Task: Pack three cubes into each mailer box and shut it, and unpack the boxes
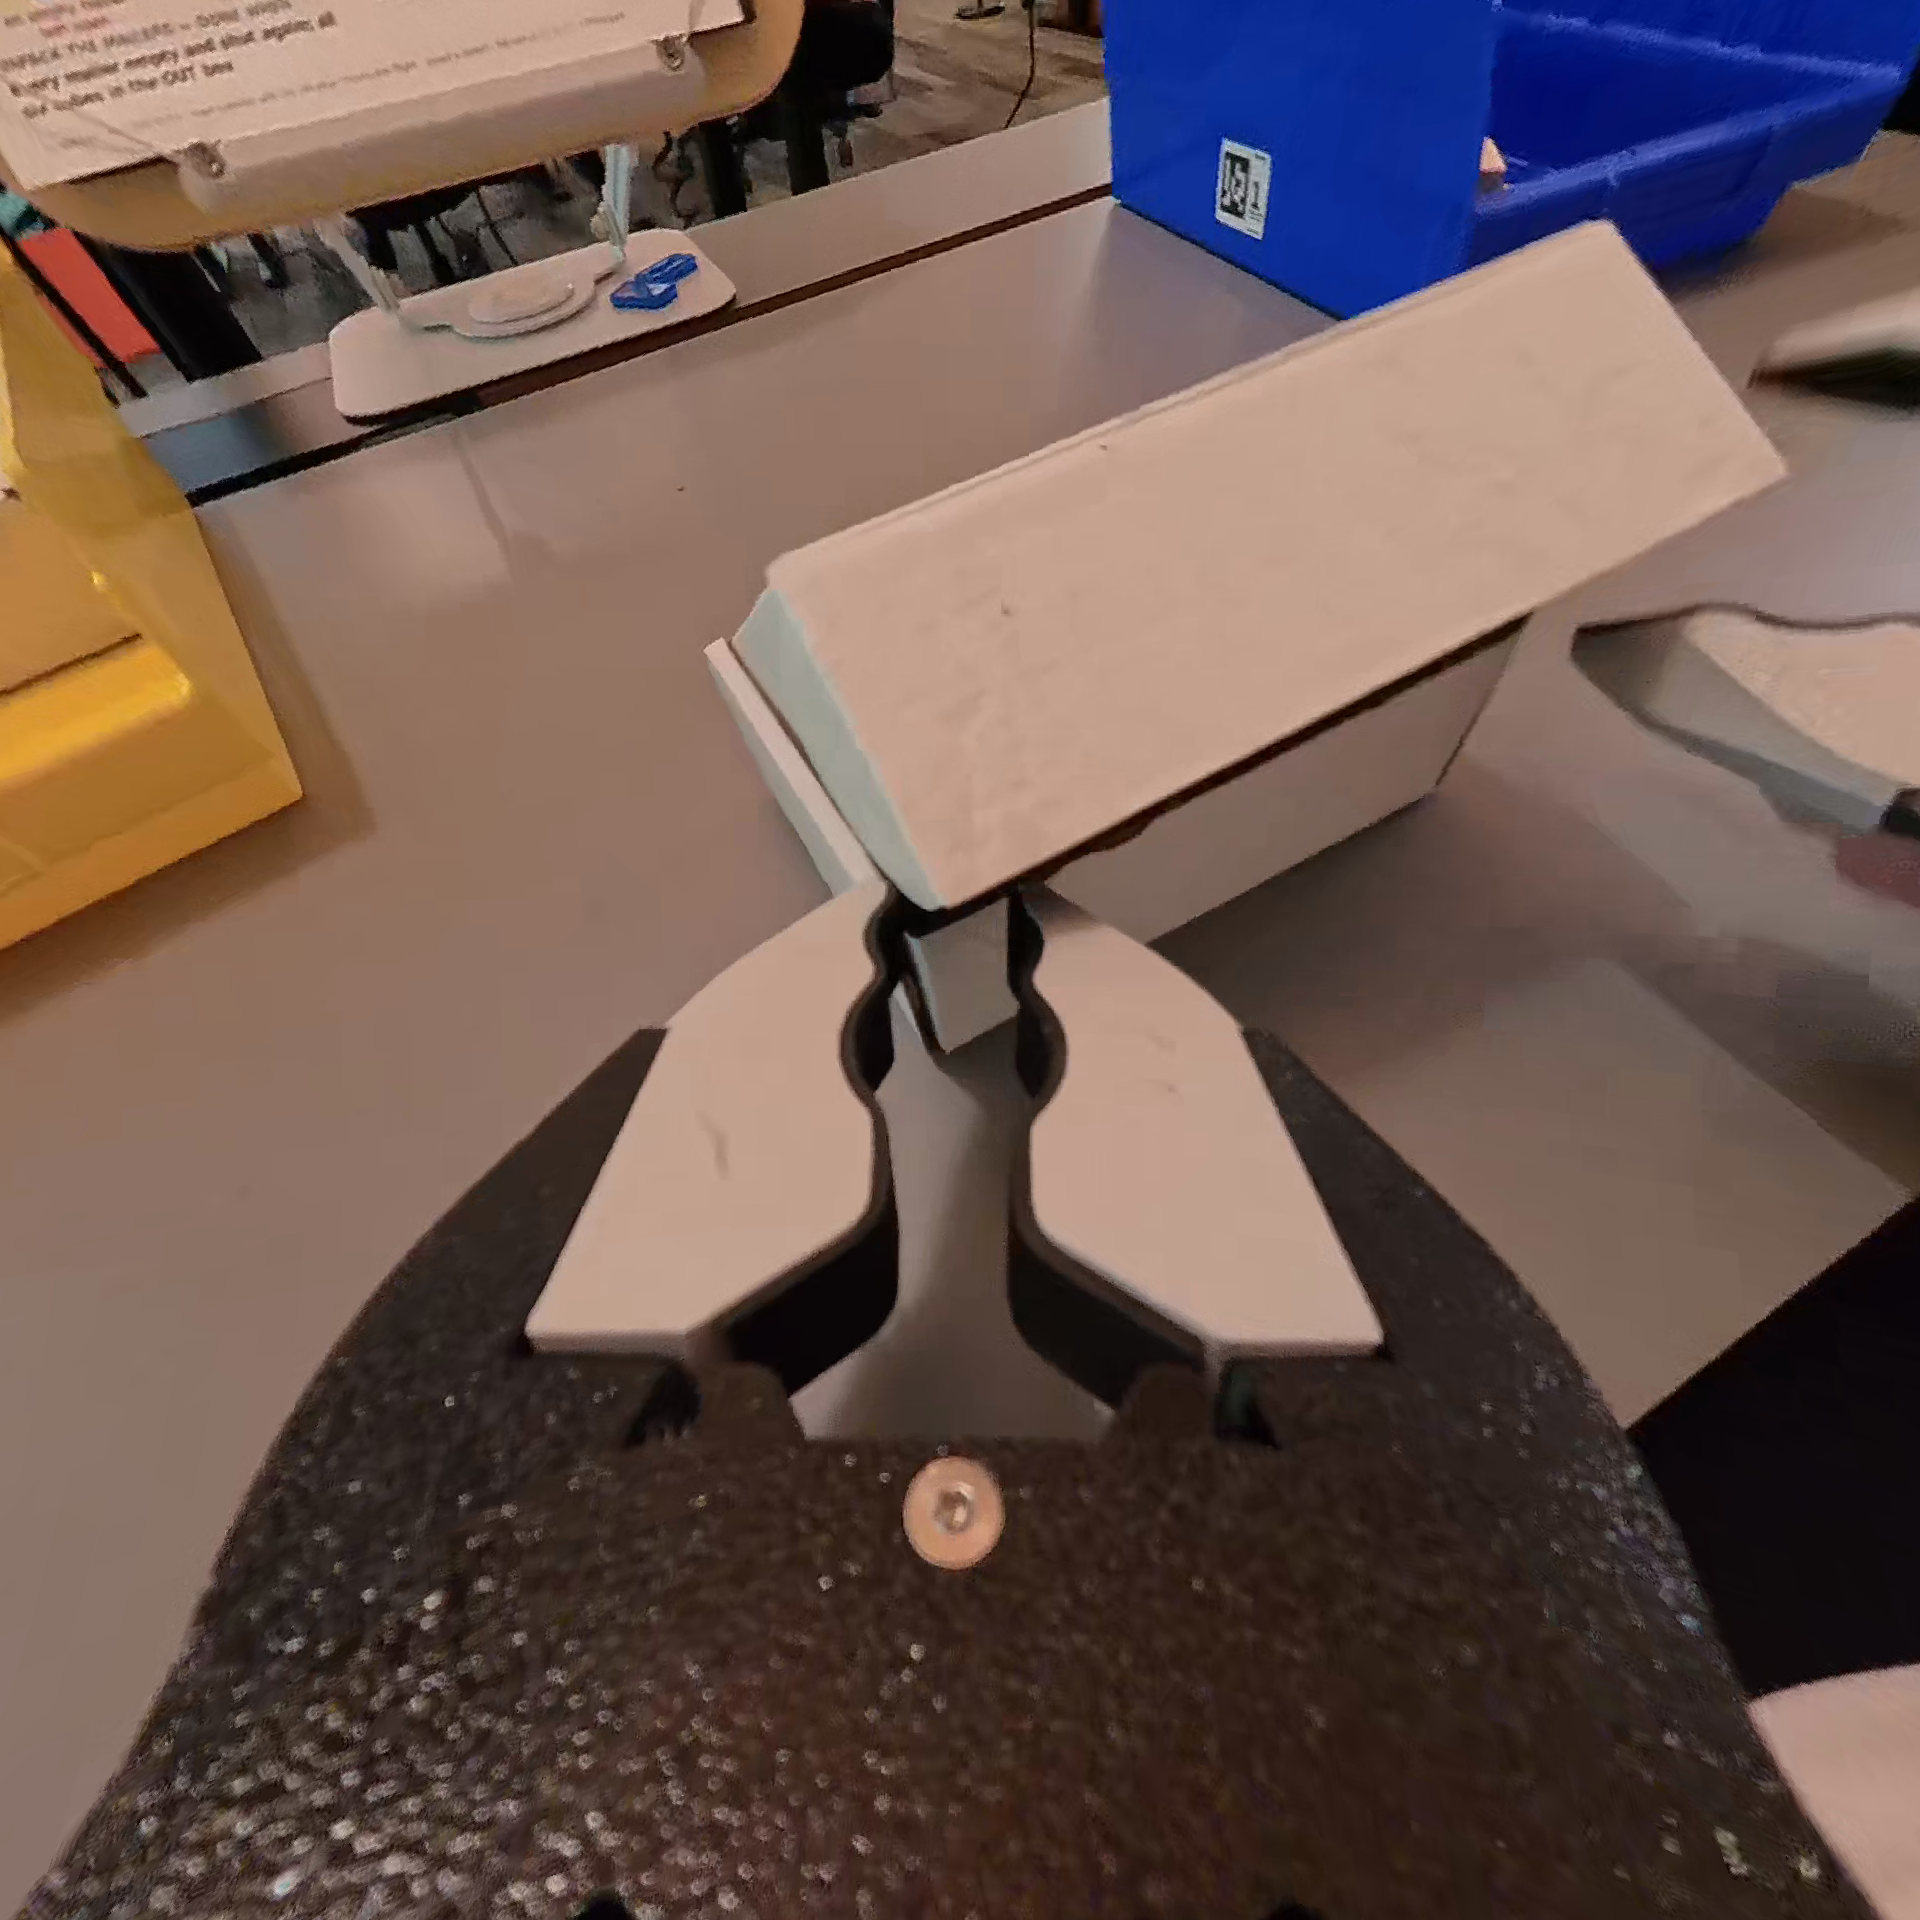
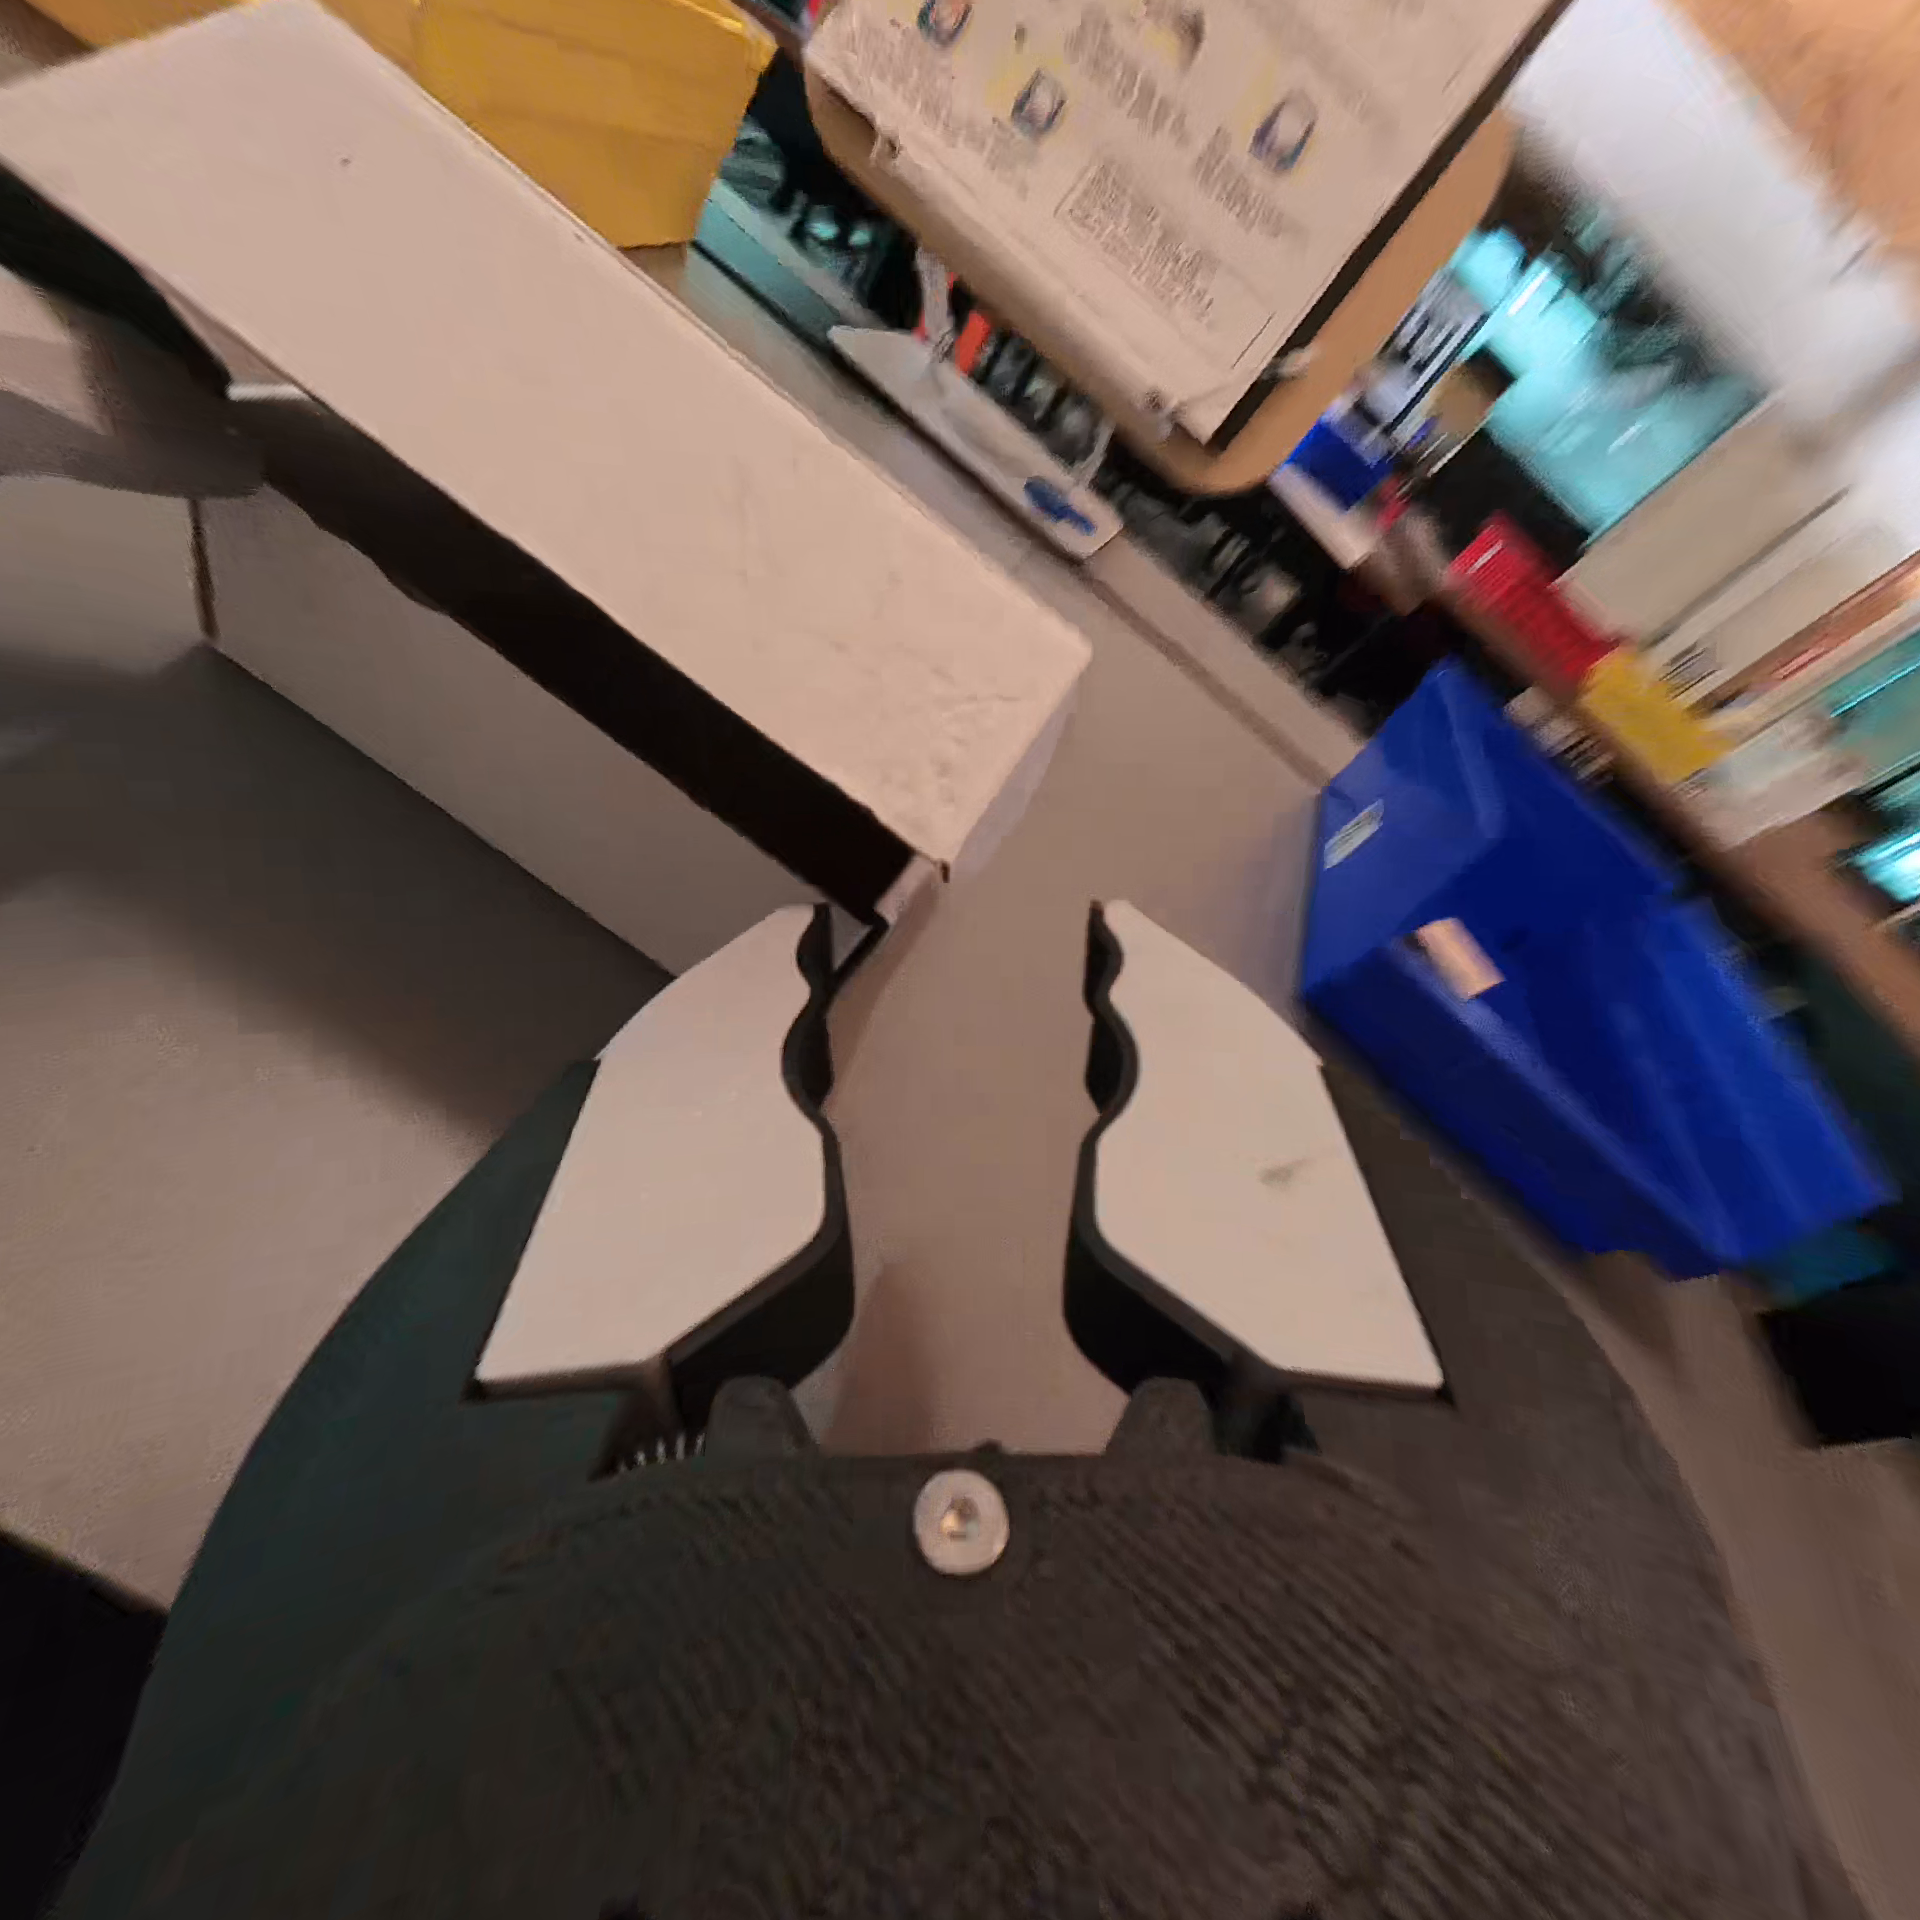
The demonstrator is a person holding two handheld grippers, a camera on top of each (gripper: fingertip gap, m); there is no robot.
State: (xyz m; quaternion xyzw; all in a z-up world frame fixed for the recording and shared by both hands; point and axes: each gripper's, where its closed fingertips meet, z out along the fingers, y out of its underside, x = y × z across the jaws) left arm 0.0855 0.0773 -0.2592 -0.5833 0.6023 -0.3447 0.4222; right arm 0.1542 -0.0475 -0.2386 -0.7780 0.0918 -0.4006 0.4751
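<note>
Mailer box point(image 1: 1195, 665) sits mid-table with its lid point(image 1: 1278, 551) partly raised; we note a yellow bin point(image 1: 114, 675) to its left and a blue bin point(image 1: 1455, 135) behind. Left gripper point(image 1: 954, 925) is clenched on the lid's front flap point(image 1: 961, 977). Right gripper point(image 2: 956, 925), fingers spread and holding nothing, hovers at the box's right end.

From my left wrist view the mailer box point(image 1: 1195, 665) fills the centre, lid ajar, blocking straight ahead. Bare table point(image 1: 499, 790) lower left is passable. Yellow bin point(image 1: 114, 727) walls the left edge, blue bin point(image 1: 1455, 135) the upper right.
</note>
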